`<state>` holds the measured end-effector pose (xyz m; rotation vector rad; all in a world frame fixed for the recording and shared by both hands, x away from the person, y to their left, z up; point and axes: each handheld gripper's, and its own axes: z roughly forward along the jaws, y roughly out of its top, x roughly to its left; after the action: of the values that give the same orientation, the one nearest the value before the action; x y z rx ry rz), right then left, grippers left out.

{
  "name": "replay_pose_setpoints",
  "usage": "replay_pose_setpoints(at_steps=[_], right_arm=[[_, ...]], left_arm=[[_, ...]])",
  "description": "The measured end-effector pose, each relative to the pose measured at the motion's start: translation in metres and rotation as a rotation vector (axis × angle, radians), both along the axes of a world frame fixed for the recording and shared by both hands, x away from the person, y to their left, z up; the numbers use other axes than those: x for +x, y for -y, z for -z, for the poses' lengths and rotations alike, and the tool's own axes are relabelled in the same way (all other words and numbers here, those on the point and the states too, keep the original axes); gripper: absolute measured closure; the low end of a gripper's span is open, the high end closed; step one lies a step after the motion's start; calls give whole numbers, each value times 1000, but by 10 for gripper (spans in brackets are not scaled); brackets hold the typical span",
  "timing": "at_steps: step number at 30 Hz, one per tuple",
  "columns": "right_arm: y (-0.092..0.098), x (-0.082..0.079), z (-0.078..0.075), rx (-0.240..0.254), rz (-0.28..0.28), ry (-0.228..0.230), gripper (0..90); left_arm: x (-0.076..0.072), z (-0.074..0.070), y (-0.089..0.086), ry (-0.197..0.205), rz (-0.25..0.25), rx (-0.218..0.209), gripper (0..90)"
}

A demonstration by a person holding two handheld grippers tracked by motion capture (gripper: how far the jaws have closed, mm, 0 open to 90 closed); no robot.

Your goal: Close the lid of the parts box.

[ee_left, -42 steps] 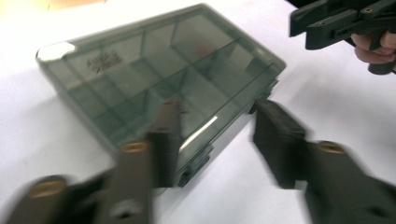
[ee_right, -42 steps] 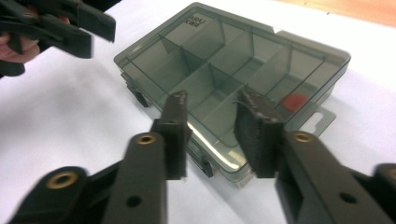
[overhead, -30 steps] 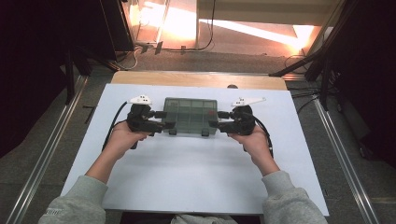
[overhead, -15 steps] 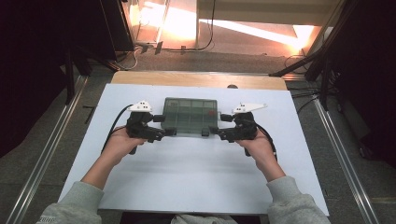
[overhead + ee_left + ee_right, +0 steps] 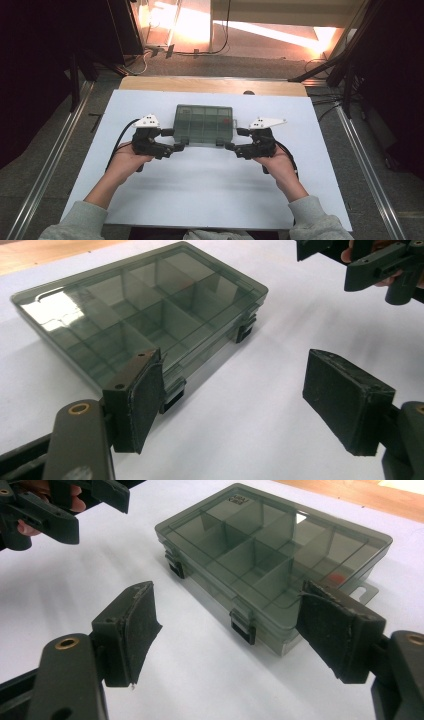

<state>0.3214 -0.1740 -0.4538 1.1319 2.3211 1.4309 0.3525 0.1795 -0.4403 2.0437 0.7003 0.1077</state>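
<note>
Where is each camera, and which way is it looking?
High view: above the table, looking forward and down at the smoky box; both forearms, left gripper and right gripper show.
Left gripper view: rides that gripper, looking along its open jaws at the box's latch side; right gripper beyond.
Right gripper view: rides that gripper, looking along its open jaws at the latch side; left gripper beyond.
All three share the box and white table.
</note>
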Motion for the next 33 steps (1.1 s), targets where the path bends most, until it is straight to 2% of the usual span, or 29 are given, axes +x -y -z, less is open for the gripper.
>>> replay_pose_setpoints(at_steps=[9, 25, 33], right_arm=[[3, -8, 5, -12, -8, -5, 248], [17, -29, 13, -14, -1, -16, 248], [22, -38, 10, -13, -1, -2, 248]], left_arm=[[-5, 4, -10, -2, -24, -1, 245], [-20, 6, -17, -7, -19, 9, 245], [-28, 8, -22, -10, -10, 19, 245]])
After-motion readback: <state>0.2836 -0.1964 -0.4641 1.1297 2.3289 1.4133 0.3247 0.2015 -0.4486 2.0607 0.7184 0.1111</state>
